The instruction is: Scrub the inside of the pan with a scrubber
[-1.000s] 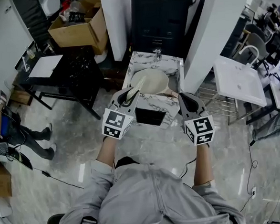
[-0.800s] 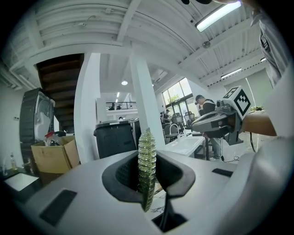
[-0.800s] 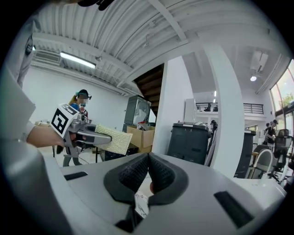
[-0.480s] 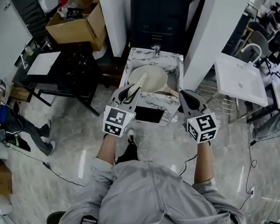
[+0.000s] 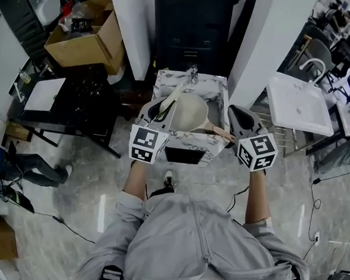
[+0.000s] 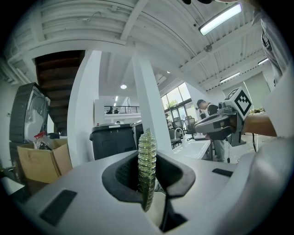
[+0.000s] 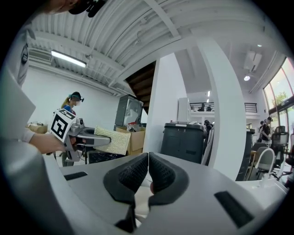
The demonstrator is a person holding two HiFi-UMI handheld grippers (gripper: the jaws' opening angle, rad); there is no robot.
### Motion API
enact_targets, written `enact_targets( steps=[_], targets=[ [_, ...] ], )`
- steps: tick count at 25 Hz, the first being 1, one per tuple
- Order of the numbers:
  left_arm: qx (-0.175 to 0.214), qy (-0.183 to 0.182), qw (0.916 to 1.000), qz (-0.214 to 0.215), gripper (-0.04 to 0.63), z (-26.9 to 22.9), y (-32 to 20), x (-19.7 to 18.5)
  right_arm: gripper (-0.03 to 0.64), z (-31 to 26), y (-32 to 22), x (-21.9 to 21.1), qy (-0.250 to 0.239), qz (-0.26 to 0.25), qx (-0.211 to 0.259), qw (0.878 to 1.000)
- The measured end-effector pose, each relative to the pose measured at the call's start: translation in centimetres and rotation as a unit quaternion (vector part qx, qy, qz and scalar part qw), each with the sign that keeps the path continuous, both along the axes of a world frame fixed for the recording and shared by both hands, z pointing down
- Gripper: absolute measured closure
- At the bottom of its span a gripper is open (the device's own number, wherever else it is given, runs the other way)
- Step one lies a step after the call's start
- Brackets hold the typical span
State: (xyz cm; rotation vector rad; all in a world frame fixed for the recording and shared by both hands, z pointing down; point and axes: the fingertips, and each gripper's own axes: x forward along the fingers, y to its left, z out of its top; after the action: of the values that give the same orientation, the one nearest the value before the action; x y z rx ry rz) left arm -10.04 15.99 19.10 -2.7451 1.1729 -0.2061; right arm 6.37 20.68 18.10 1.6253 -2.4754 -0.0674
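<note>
The left claw point(image 6: 148, 180) pinches the green scrubber point(image 6: 147, 158) edge-on over the left rim of the pale pan point(image 5: 192, 112). The pan sits on the marble counter point(image 5: 212, 83). The right claw point(image 7: 148, 170) is pressed together, just right of the pan's handle point(image 5: 220, 132).

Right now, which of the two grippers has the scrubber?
The left gripper: the green scrubber stands clamped between its jaws. The right gripper has jaws together, no scrubber.

Head view: dim, bluish, slightly grainy. Glare streaks on the glossy floor point(image 5: 102, 214), on the person's side of the left tool point(image 5: 160, 112). Tool views: bright, lit by ceiling tubes point(image 6: 220, 18) overhead. Strong fisheye, lines bow toward black corners. Scrubber point(image 6: 146, 160) in sharp focus.
</note>
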Motion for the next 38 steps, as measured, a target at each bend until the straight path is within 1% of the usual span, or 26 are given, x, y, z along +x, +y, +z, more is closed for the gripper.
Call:
enact_targets(
  steps=[4, 8, 11, 14, 17, 22, 29, 34, 38],
  targets=[
    [0.001, 0.002, 1.0, 0.004, 0.523, -0.6, -4.3, -0.6, 0.582, -0.6, -3.8, -0.4, -0.007, 0.011, 0.004, 1.0],
    [-0.008, 0.013, 0.9998, 0.012, 0.523, -1.0, -7.9, -0.6, 0.583, -1.4, -6.8, -0.5, -0.026, 0.016, 0.018, 0.999],
    [-0.012, 0.014, 0.9997, 0.018, 0.523, -1.1, -10.1, -0.6, 0.583, -1.8, -8.7, -0.5, -0.036, 0.024, 0.021, 0.999],
    [-0.016, 0.015, 0.9995, 0.024, 0.523, -0.8, -12.1, -0.6, 0.583, -1.8, -10.5, -0.4, -0.042, 0.034, 0.017, 0.998],
    [-0.023, 0.016, 0.9991, 0.031, 0.523, -0.3, -14.1, -0.6, 0.583, -1.3, -12.4, -0.3, -0.038, 0.047, 0.008, 0.998],
    [-0.037, 0.022, 0.9983, 0.039, 0.523, 0.7, -17.4, -0.7, 0.583, -0.3, -15.7, -0.7, -0.028, 0.054, -0.004, 0.998],
    [-0.047, 0.023, 0.9974, 0.05, 0.522, 1.5, -21.0, -0.3, 0.583, 0.9, -19.5, -0.5, -0.029, 0.072, -0.017, 0.997],
    [-0.056, 0.014, 0.9974, 0.042, 0.522, 2.9, -23.1, 0.4, 0.581, 2.7, -21.6, 0.5, -0.027, 0.074, -0.031, 0.996],
    [-0.063, 0.002, 0.9979, 0.017, 0.522, 4.0, -24.5, 1.2, 0.581, 4.4, -23.4, 2.0, -0.025, 0.061, -0.046, 0.997]
  ],
)
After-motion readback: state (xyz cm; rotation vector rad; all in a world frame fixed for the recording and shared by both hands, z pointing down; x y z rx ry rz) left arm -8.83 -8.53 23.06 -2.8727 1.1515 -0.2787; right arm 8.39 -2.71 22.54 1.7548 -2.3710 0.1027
